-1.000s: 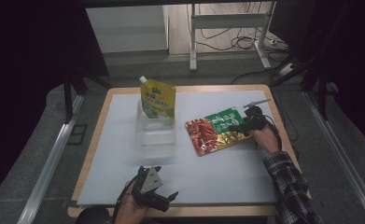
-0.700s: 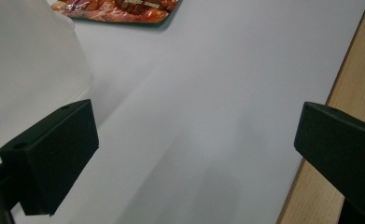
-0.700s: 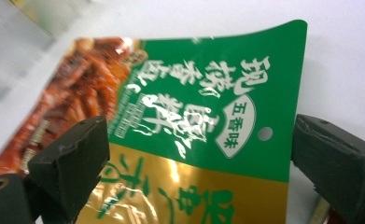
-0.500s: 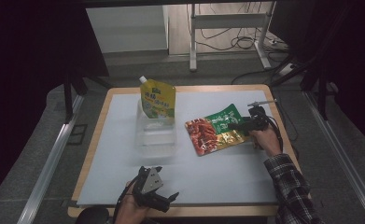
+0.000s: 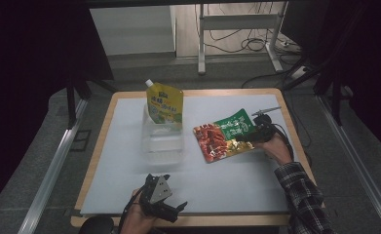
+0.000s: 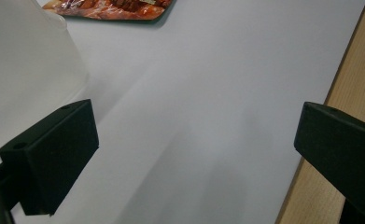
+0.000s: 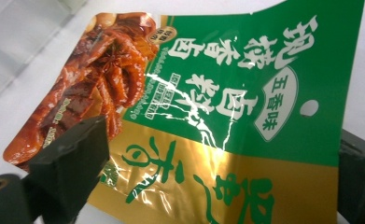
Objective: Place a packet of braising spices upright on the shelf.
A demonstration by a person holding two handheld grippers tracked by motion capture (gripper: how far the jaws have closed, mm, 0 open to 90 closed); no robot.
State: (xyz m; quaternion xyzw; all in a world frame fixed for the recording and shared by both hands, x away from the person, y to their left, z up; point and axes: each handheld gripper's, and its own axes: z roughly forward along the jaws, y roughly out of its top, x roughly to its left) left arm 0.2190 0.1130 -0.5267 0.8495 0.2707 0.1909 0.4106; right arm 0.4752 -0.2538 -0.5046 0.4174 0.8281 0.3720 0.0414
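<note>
- While both hands work over it, the worktop (image 5: 129,146) spreads pale and wide beneath the two tools, its wooden edge running just beyond the left tool's far jaw in the left gripper view.
- Ahead of the left tool and well off to the side of the right tool sits a clear plastic container (image 5: 162,137), its frosted wall rising just past the left tool's near jaw (image 6: 26,56).
- Right at the right tool lies the snack packet (image 5: 225,135), red, green and gold, flat on the worktop with its green end lifted a little; in the right gripper view (image 7: 208,121) it sits between the jaws.
- Beyond the container, far from both tools, a yellow spouted pouch (image 5: 164,103) stands upright against the container's back edge.
- Right tool (image 5: 254,132): jaws spread wide on either side of the packet's gold end, one jaw tip over the packet's edge; whether either jaw is touching it, I cannot tell.
- Left tool (image 5: 171,211): near the worktop's front edge, jaws parted wide, nothing between them but bare worktop.
</note>
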